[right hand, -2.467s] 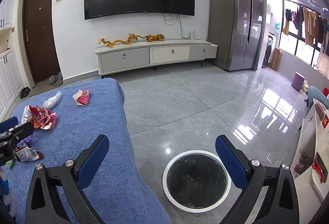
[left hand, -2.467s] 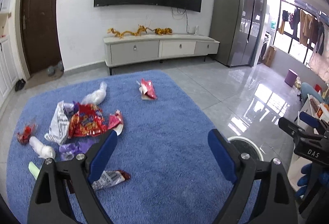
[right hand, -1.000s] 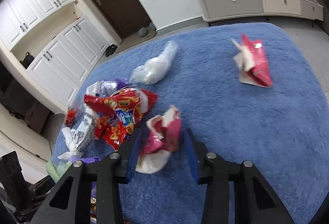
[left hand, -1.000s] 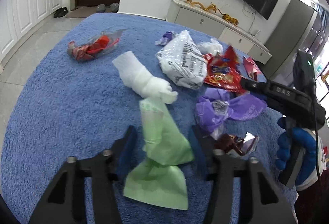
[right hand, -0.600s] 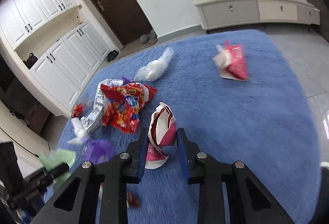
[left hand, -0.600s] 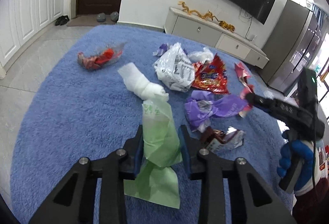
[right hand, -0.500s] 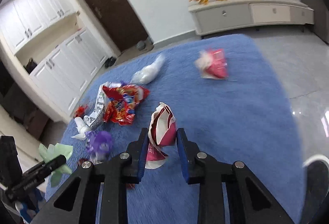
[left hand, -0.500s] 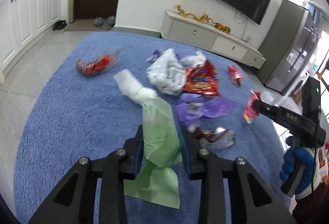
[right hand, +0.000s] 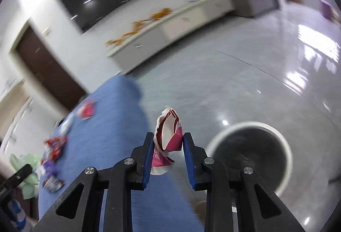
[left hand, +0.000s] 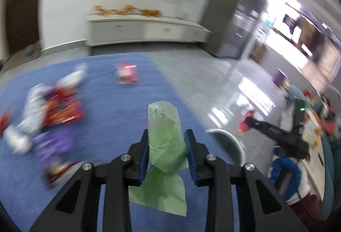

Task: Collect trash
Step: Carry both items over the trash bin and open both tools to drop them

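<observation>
A pink wrapper (right hand: 169,136) pinched in the right tool (right hand: 168,146) nears the white-rimmed bin (right hand: 248,153), the left tool (left hand: 167,146) clamps a green bag (left hand: 165,146) just short of it, and blurred litter (left hand: 61,110) remains on the blue rug (left hand: 110,104) beyond, uncollected.

Both wrist views look down fingers, sharing blue rug (left hand: 106,104), bin (right hand: 249,155)

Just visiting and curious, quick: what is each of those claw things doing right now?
Left gripper: shut on the green plastic bag.
Right gripper: shut on the pink wrapper.
</observation>
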Tool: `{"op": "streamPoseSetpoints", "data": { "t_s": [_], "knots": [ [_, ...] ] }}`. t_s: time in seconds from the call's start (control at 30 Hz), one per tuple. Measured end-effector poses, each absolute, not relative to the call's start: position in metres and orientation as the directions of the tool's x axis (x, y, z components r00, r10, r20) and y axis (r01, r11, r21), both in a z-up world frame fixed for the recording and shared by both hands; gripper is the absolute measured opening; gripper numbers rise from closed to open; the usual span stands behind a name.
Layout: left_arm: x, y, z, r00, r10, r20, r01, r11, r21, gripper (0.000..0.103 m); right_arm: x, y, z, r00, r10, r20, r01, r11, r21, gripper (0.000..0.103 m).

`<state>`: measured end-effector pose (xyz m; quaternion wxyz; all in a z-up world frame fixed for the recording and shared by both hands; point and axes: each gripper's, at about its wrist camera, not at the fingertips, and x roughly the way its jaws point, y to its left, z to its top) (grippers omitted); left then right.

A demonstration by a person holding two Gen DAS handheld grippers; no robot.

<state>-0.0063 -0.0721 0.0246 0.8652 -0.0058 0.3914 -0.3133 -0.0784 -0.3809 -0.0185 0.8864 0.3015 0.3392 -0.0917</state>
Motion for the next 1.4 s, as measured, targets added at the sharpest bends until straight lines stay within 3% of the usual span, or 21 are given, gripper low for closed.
{"op": "streamPoseSetpoints", "data": {
  "t_s": [0.27, 0.5, 0.63, 1.03, 1.4],
  "knots": [
    [-0.002, -0.248, -0.005, 0.307, -0.595, -0.743, 0.720, 0.656, -0.228, 0.032, -0.114, -0.457, -0.073, 0.697, -0.027, -0.716, 0.536, 0.683, 0.496, 0.026],
    [0.000, -0.325, -0.039, 0.197, -0.577, -0.793, 0.754, 0.606, -0.254, 0.038, -0.130, -0.486, -0.103, 0.669, 0.000, -0.744, 0.578, 0.629, 0.520, 0.030],
    [0.004, -0.350, -0.047, 0.169, -0.569, -0.805, 0.753, 0.602, -0.267, 0.066, -0.138, -0.499, -0.116, 0.658, 0.005, -0.753, 0.598, 0.605, 0.526, 0.048],
    [-0.018, -0.345, -0.027, 0.258, -0.548, -0.796, 0.767, 0.617, -0.176, 0.066, -0.164, -0.513, -0.108, 0.678, -0.037, -0.734, 0.611, 0.582, 0.536, 0.050],
    [-0.024, -0.240, 0.014, 0.424, -0.530, -0.734, 0.662, 0.734, -0.148, 0.065, -0.134, -0.463, -0.036, 0.770, -0.019, -0.638, 0.451, 0.724, 0.522, 0.050]
  ]
}}
